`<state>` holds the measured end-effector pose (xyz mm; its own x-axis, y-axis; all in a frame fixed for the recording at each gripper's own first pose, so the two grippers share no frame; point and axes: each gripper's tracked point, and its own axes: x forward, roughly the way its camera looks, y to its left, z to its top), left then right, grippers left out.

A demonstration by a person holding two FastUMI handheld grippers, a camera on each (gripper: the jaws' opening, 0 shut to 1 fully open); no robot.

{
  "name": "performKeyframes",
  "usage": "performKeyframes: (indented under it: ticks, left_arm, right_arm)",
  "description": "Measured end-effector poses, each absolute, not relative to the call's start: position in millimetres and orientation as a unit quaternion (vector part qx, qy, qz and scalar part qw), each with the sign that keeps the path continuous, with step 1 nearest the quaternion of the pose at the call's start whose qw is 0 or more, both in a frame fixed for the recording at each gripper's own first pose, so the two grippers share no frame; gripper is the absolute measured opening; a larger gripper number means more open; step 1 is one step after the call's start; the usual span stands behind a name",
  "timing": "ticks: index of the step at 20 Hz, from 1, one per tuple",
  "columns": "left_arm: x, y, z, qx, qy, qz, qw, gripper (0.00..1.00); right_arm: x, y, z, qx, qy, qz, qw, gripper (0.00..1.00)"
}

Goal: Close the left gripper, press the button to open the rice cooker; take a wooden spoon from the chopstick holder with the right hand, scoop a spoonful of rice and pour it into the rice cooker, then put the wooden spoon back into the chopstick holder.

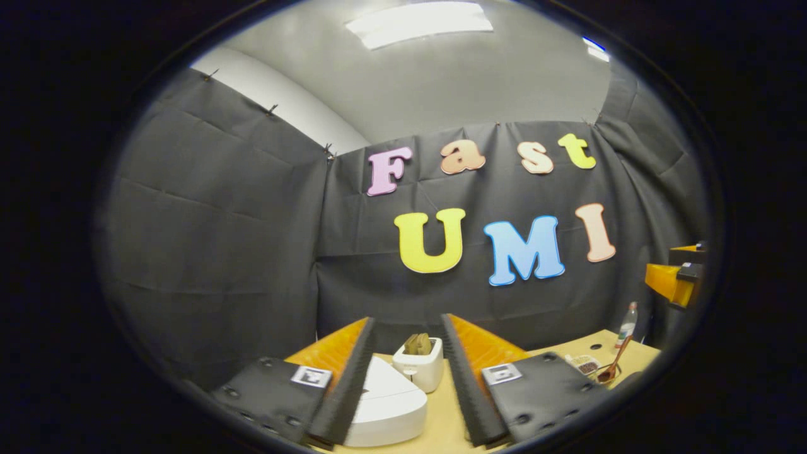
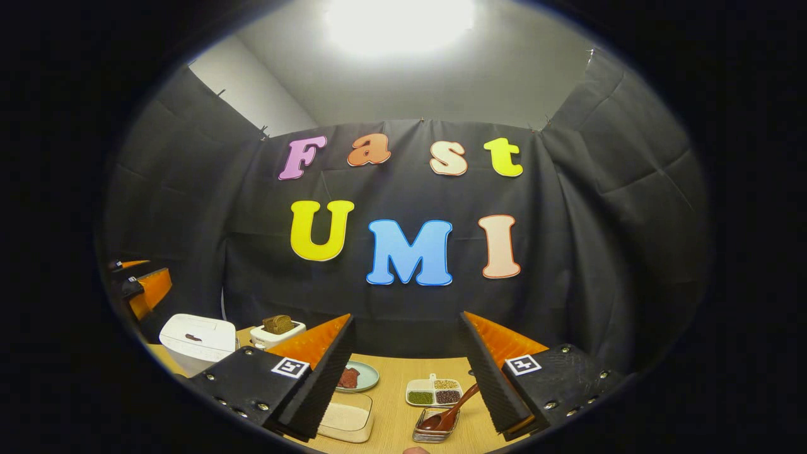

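Both jaws apart; wooden table [image 2: 403, 378] under black cloth wall [image 2: 599, 252], ceiling light [image 2: 397, 19] glaring.

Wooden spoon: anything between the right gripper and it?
Nothing visible. In the right gripper view the wooden spoon leans in its metal holder just ahead of the open right gripper, with bare table in between. The grain dish sits behind it.

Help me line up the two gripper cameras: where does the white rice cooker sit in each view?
Left gripper view: the rice cooker lies low at centre, between the left gripper's open fingers, lid down.
Right gripper view: the rice cooker stands at lower left, beyond the right gripper's left finger.
Shared landmark: the toaster with bread, just beside the cooker.
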<state>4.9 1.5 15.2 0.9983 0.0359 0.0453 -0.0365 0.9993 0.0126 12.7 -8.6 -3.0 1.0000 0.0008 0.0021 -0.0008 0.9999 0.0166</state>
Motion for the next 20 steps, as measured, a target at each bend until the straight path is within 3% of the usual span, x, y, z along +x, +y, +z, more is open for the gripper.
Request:
performKeyframes:
  ticks: [2, 4, 5, 20]
  left_arm:
    - [11.7, 9.8, 9.6, 0.008, -0.018, 0.025, 1.000, 0.23]
    - [20.1, 20.7, 2.9, 0.008, -0.015, 0.037, 0.999, 0.21]
    - [25.4, 26.7, -2.1, 0.006, -0.011, 0.039, 0.999, 0.09]
    - [93.1, 95.6, -152.6, -0.006, 0.142, 0.022, 0.990, 0.12]
  right_arm:
    - [10.6, -8.4, -3.2, 0.006, 0.001, -0.003, 1.000, 0.97]
    - [9.3, -9.6, -2.8, 0.002, 0.001, -0.010, 1.000, 0.98]
    - [7.8, -9.5, -2.9, 0.001, 0.001, -0.014, 1.000, 0.97]
    - [-7.7, 10.2, -12.2, -0.040, 0.035, -0.081, 0.995, 0.97]
